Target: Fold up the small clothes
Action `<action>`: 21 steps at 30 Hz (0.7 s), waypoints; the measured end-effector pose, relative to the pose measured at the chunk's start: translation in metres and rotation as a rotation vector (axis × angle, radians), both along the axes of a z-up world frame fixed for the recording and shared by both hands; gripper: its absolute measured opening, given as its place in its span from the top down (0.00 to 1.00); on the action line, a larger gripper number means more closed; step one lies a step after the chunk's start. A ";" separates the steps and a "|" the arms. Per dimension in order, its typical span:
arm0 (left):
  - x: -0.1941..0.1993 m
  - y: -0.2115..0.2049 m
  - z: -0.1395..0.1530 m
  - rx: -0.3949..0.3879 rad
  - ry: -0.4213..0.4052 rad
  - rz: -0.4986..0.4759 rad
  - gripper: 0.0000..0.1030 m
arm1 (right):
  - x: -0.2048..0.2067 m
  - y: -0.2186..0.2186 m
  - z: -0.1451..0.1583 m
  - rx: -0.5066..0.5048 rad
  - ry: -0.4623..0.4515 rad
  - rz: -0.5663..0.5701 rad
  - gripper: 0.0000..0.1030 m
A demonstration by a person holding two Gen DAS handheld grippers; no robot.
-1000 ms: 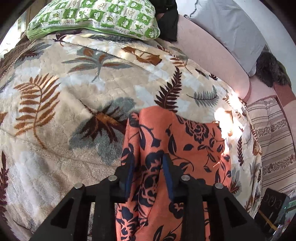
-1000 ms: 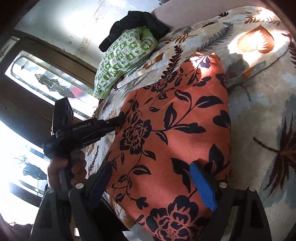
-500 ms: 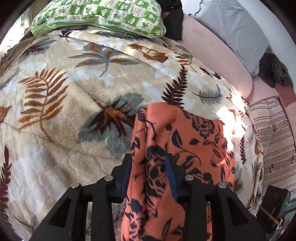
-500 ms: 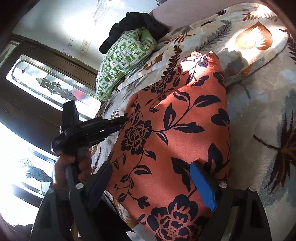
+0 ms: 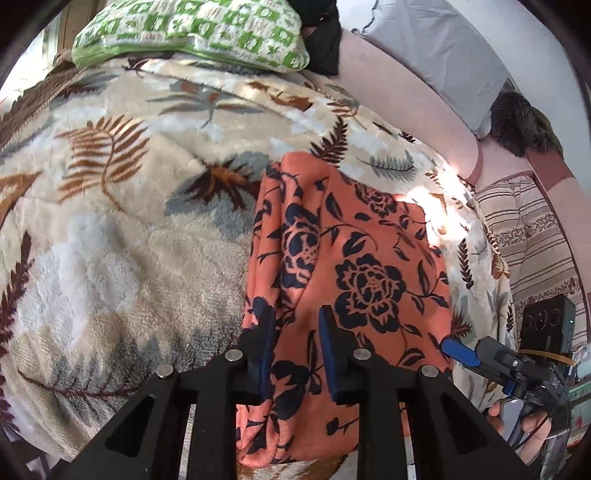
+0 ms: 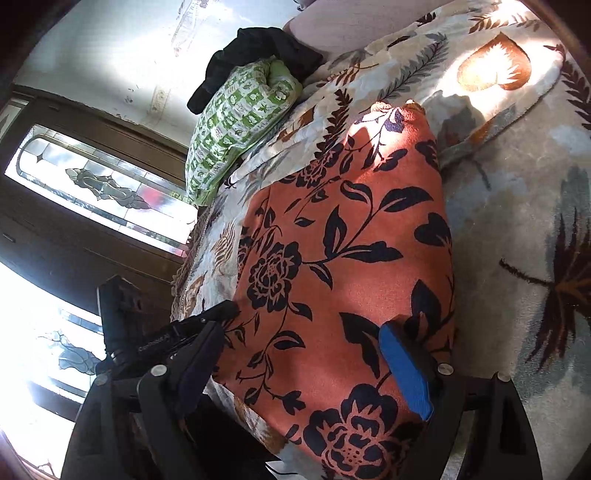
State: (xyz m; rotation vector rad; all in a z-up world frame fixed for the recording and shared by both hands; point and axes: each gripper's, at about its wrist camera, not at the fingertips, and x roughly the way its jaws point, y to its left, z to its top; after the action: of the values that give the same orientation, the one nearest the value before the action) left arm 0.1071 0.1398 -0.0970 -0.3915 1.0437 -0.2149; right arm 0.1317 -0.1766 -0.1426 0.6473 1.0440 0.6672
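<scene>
one orange floral garment (image 5: pixel 354 266), one leaf-print blanket (image 5: pixel 110 229), two hand-held grippers.

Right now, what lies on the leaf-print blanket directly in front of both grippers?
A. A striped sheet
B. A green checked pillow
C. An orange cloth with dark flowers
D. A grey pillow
C: the orange cloth with dark flowers is spread on the blanket just ahead of the fingers in both wrist views, while the green pillow lies far back.

The bed wears a cream leaf-print blanket (image 5: pixel 122 236), and lying flat on it, at about five o'clock from centre, is the orange floral garment (image 5: pixel 362 266). A green checked pillow (image 5: pixel 192 29) rests at twelve o'clock.
</scene>
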 end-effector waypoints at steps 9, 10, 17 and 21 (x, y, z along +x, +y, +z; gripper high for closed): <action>0.060 0.002 -0.005 -0.094 0.011 0.038 0.44 | -0.009 -0.014 0.005 0.013 0.010 -0.038 0.14; 0.068 0.005 -0.010 -0.102 0.012 0.049 0.41 | -0.009 -0.014 0.005 0.014 0.011 -0.038 0.14; 0.084 0.027 -0.065 -0.211 0.114 0.081 0.69 | -0.005 -0.011 0.000 0.027 0.015 -0.019 0.14; 0.080 0.036 -0.072 -0.311 0.118 0.106 0.66 | -0.006 -0.009 -0.001 0.014 0.008 -0.007 0.14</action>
State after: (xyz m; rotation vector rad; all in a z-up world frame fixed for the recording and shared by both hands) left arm 0.1868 0.1762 -0.1693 -0.7466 1.1048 -0.2626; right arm 0.1257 -0.1855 -0.1434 0.6666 1.0450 0.6664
